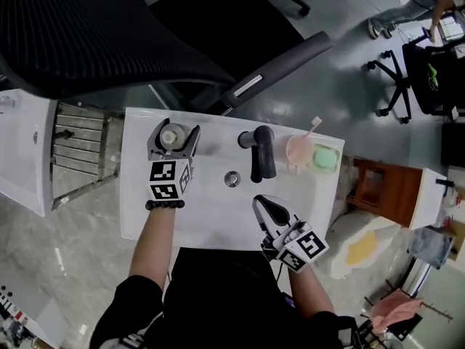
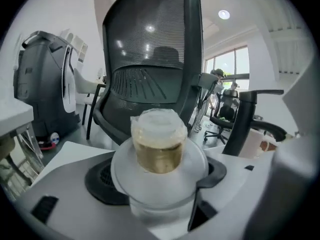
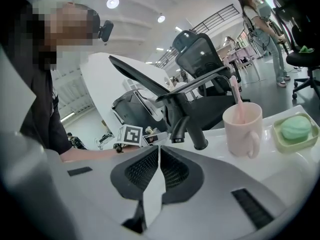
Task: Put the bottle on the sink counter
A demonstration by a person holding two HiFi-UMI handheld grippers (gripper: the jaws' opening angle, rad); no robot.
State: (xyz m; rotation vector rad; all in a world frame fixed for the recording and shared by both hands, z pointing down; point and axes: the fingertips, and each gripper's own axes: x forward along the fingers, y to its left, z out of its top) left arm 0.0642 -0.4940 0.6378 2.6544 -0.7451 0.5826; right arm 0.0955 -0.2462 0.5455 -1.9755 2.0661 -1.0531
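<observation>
Black mesh chair (image 1: 109, 27) at 12 o'clock, beyond white sink (image 1: 134, 187). Black faucet (image 1: 261, 151) at 12 o'clock of drain (image 1: 232, 179). Pink mug (image 1: 298, 153) at faucet's 3 o'clock, toothbrush (image 1: 315, 123) inside; green soap (image 1: 325, 158) further toward 3.

Your left gripper (image 1: 174, 134): jaws spread wide, clamped round bottle (image 2: 157, 154), over back-left counter corner at faucet's 9 o'clock. Contact with counter unclear.

Your right gripper (image 1: 263, 203): jaws pressed together, nothing between, at faucet's 6 o'clock.

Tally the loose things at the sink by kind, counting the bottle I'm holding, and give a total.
Bottle: 1
Pink cup: 1
Toothbrush: 1
Green soap: 1
Soap dish: 1
Total: 5
</observation>
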